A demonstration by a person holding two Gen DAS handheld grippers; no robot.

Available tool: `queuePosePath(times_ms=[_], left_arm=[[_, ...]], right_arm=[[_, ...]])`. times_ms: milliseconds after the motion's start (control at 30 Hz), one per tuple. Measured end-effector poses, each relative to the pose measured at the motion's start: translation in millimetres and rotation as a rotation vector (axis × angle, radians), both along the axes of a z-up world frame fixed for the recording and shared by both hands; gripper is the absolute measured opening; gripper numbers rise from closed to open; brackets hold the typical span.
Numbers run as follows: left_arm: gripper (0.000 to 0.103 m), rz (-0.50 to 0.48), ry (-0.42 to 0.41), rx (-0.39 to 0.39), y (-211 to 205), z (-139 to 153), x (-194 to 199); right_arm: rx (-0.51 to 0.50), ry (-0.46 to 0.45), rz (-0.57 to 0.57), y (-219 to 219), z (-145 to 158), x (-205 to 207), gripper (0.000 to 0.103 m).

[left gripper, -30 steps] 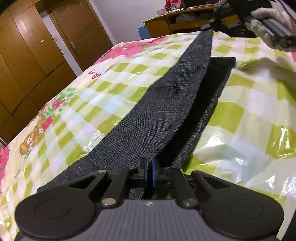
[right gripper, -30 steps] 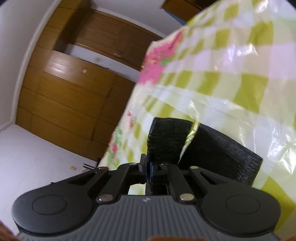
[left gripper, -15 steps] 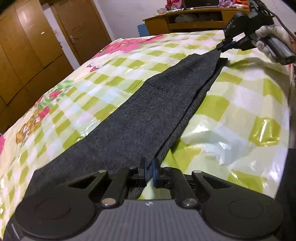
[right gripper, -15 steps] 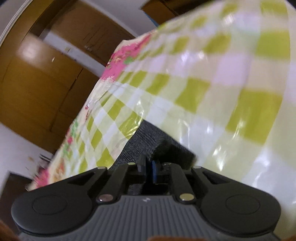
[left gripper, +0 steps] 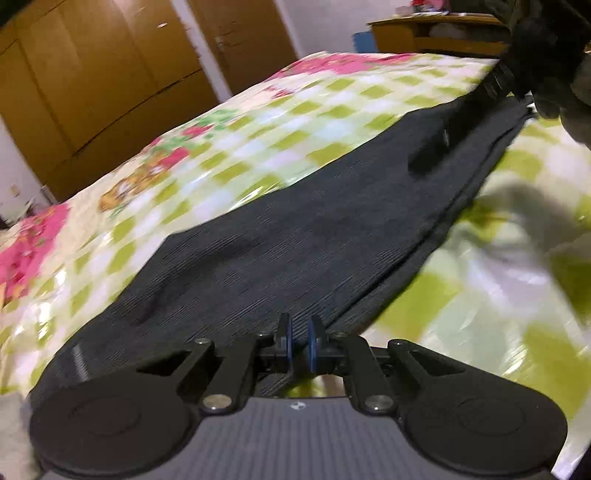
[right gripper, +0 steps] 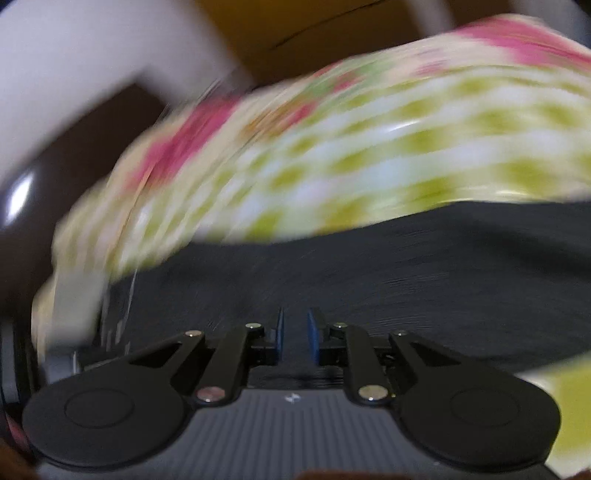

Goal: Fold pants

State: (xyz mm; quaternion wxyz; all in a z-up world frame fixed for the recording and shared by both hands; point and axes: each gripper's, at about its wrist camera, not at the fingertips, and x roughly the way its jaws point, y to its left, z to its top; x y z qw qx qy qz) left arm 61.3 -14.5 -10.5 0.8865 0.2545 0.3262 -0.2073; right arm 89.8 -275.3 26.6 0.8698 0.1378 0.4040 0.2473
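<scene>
Dark grey pants (left gripper: 295,236) lie flat on the bed, folded lengthwise with one leg on the other. My left gripper (left gripper: 299,341) sits low at the near end of the pants, its blue pads a small gap apart with no cloth between them. My right gripper (right gripper: 295,334) is over the pants (right gripper: 388,280) in the blurred right wrist view, its pads also slightly apart and empty. In the left wrist view the right gripper (left gripper: 498,85) and gloved hand hover at the far end of the pants.
The bed is covered by a shiny green-and-white checked sheet (left gripper: 280,122) with pink flowers. Brown wardrobe doors (left gripper: 103,74) stand at the left. A wooden desk (left gripper: 436,33) stands behind the bed. The bed edge runs along the right.
Both grippers have let go of the pants and opened slightly. The raised leg now lies flat on the other. Both cameras are moving fast; the right view swung over the cloth.
</scene>
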Motion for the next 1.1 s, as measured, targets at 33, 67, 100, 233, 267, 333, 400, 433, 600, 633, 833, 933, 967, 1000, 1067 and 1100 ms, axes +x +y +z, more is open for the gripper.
queuePosePath(times_ms=[33,67,100,233,267,333,400,433,600,633,833,933,967,1000,1067,1100], left_arm=[[0.025,0.012,0.005,0.003,8,-2,1],[0.025,0.024,0.006,0.013,16,-6,2],[0.027,0.032,0.009,0.026,23,-9,2],[0.03,0.052,0.066,0.041,46,-25,6],[0.03,0.047,0.069,0.039,49,-24,4],[0.03,0.032,0.056,0.052,55,-21,-2],[0.03,0.021,0.046,0.051,61,-18,-4],[0.03,0.017,0.044,0.051,63,-17,-4],[0.037,0.001,-0.02,0.11,67,-21,1],[0.039,-0.008,-0.027,0.123,67,-22,2],[0.041,-0.054,-0.06,0.157,72,-22,-4],[0.041,-0.091,-0.058,0.188,74,-22,-8],[0.041,-0.101,-0.055,0.2,74,-23,-9],[0.041,-0.109,-0.048,0.208,74,-24,-9],[0.041,-0.131,-0.048,0.234,71,-26,-9],[0.041,-0.146,-0.053,0.255,69,-27,-9]], right_arm=[[-0.038,-0.001,0.084,25,-4,5,0.017],[-0.077,-0.005,0.162,49,-7,8,0.017],[-0.11,-0.007,0.227,69,-11,8,0.017],[-0.219,-0.021,0.44,132,-26,0,0.029],[-0.262,-0.031,0.477,145,-30,-1,0.029],[-0.326,-0.052,0.519,161,-35,-10,0.029],[-0.389,-0.092,0.566,176,-37,-14,0.03],[-0.411,-0.113,0.587,181,-35,-14,0.032],[-0.497,-0.149,0.637,206,-43,-17,0.037],[-0.512,-0.167,0.637,211,-44,-18,0.037],[-0.556,-0.215,0.681,229,-41,-26,0.037],[-0.531,-0.207,0.664,235,-39,-22,0.037],[-0.517,-0.212,0.646,236,-37,-20,0.037],[-0.509,-0.216,0.637,237,-35,-19,0.037],[-0.528,-0.222,0.641,242,-36,-17,0.037],[-0.547,-0.225,0.652,245,-39,-17,0.037]])
